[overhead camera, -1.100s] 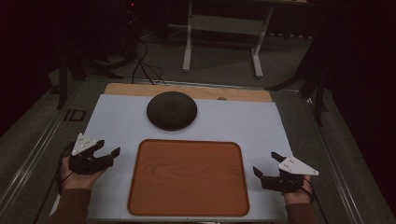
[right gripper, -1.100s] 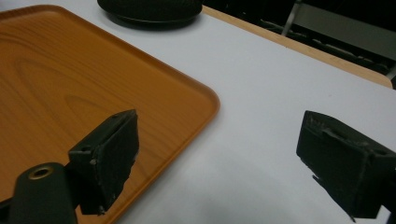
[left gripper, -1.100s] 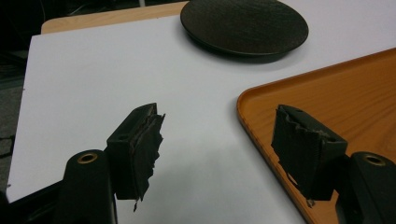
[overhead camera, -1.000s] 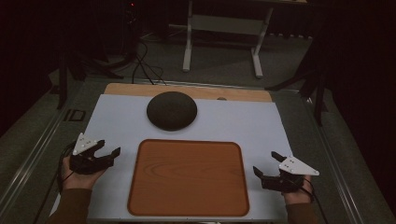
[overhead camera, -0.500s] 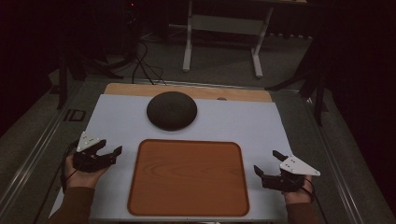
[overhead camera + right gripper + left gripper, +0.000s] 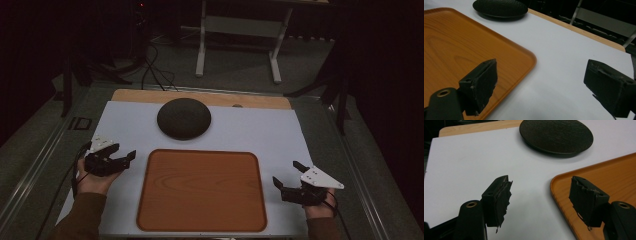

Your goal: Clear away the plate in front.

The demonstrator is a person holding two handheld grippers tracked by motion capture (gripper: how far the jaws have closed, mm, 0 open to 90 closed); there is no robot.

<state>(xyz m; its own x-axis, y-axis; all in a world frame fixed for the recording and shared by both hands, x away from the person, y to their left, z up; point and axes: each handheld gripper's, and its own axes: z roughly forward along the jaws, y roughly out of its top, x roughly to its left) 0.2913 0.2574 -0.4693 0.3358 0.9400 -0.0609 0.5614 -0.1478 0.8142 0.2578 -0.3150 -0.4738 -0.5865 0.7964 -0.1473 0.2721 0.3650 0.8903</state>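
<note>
Since the earliest frame the left gripper (image 6: 123, 158) has crept a little way up the table, toward 12 o'clock and slightly inward, nearer the left rim of the tray (image 6: 201, 227). Right gripper (image 6: 287, 176) has not shifted; dark bowl (image 6: 183, 117) and tray lie as they did.

Left gripper: jaws stand wide apart, nothing between them. In the left gripper view (image 6: 541, 195) bare white sheet (image 6: 469, 162) and the tray's near corner (image 6: 564, 192) show through the gap; the pad linings look frayed. Right gripper: jaws likewise spread wide and empty in the right gripper view (image 6: 544, 87), the tray corner (image 6: 524, 57) lying toward its left jaw.

Positions, high view, clock face centred on the tray: bowl at 12 o'clock, upside down on its rim as far as I can judge, just beyond the tray's far edge and apart from it. Left gripper at 9 to 10 o'clock, near the tray but not touching. Right gripper at 3 to 4 o'clock, also near it but not touching.

Judgement: only the left hand is active, and its drift points toward the bowl or the tray's left edge. No contact has been made, so the work is at its very start, an approach only. The bowl's low domed back may be awkward to grip unless taken at the rim.

Writing: none legible on bowl, tray, sheet or grippers. A small dark plate (image 6: 79, 123) on the floor frame at 10 o'clock has marks too small to read.
</note>
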